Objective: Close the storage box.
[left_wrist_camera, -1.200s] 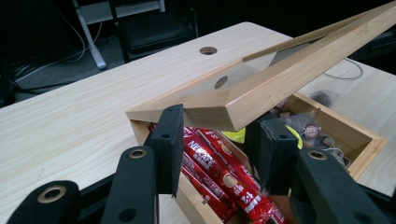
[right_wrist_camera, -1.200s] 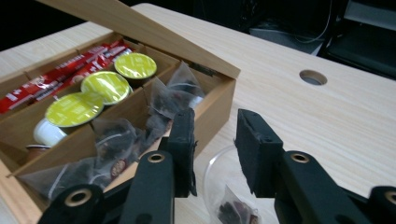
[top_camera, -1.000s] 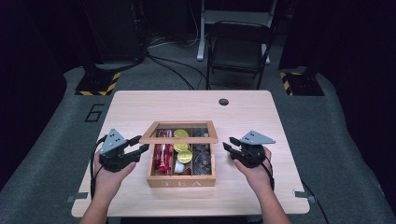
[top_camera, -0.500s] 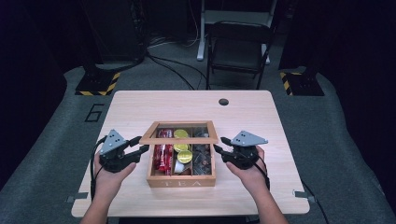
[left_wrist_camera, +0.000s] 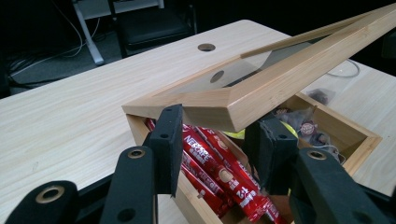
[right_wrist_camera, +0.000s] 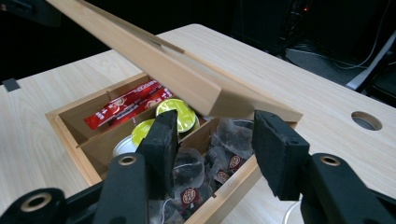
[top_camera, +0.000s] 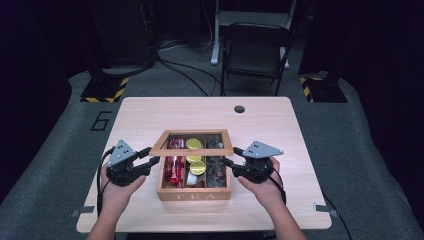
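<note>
"TEA" on box front [top_camera: 194,195]; "6" on floor [top_camera: 101,120]

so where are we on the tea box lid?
Done: the lid is lifted partway, tilted above the box. In hand: left gripper and right gripper sit open at its front corners, apparently propping it. Left: swing it fully open or shut; can't tell which.

Dark recording lab; hazard-striped stand bases [top_camera: 104,90]; trailing floor cables [top_camera: 185,70]
</note>
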`<state>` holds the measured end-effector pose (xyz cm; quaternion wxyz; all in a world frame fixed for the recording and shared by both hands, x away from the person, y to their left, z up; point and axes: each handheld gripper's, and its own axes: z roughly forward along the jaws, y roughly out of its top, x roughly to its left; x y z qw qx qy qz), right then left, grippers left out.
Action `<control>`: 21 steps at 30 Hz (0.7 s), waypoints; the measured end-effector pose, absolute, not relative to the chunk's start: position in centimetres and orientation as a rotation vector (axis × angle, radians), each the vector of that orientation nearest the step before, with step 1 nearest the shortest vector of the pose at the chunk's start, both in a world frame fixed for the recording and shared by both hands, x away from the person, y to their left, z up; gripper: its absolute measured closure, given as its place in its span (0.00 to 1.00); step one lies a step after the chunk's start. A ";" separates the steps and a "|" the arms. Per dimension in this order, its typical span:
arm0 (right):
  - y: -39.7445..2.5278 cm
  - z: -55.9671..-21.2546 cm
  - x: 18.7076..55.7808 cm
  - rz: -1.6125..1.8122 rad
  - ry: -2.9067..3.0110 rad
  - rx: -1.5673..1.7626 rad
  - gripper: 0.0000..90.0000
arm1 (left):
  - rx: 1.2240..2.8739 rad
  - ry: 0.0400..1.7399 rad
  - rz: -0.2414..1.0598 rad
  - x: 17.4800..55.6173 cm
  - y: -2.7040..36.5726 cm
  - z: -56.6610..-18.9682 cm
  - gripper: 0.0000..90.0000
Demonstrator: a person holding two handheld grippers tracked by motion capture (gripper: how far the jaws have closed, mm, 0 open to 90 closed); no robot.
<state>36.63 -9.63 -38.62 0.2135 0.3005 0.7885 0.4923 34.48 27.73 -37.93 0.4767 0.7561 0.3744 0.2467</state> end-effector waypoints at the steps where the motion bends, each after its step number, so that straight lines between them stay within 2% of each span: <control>1: -9.6 -38.6 36.6 1.366 2.178 0.844 0.56 | 1.855 0.915 0.601 34.4 27.7 -37.9 0.64; 21: -9.5 -37.8 36.3 1.354 2.168 0.819 0.59 | 1.870 0.923 0.574 34.2 27.7 -37.5 0.62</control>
